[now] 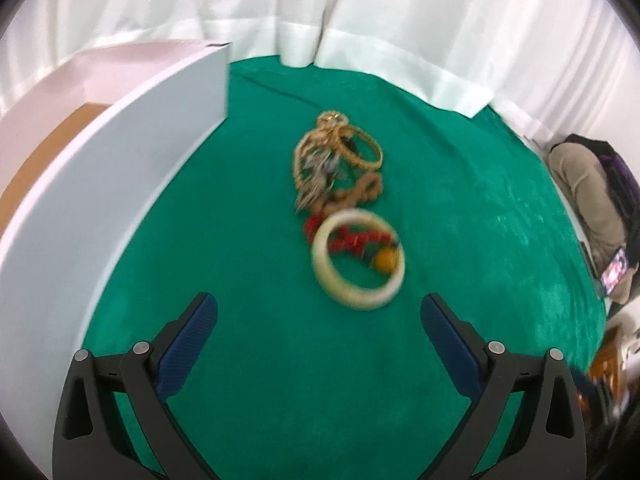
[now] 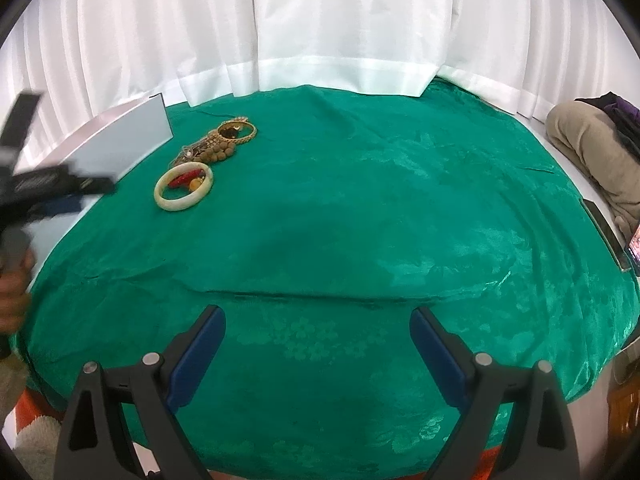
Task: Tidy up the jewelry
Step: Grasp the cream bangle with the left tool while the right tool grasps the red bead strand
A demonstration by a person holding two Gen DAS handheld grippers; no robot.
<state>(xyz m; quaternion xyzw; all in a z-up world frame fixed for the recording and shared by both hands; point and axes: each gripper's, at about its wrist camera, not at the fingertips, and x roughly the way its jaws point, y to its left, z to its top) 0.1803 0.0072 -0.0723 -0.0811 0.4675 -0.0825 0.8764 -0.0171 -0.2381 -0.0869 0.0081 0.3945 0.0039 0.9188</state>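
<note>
Reaching toward the first pickup: left gripper [image 1: 319, 312] hanging released and empty, jaws spread wide, aiming down at a cream, ring-shaped bangle [image 1: 358, 259] just ahead of its fingertips on the green cloth-covered counter [image 1: 260, 360]. Tangled gold bangles and brown beads [image 1: 336, 164] lying further ahead; white open box [image 1: 120, 168] beside, left. Right gripper [image 2: 318, 332] idling released, well apart. Likely needing next: straddling the bangle's rim, then clenching.
</note>
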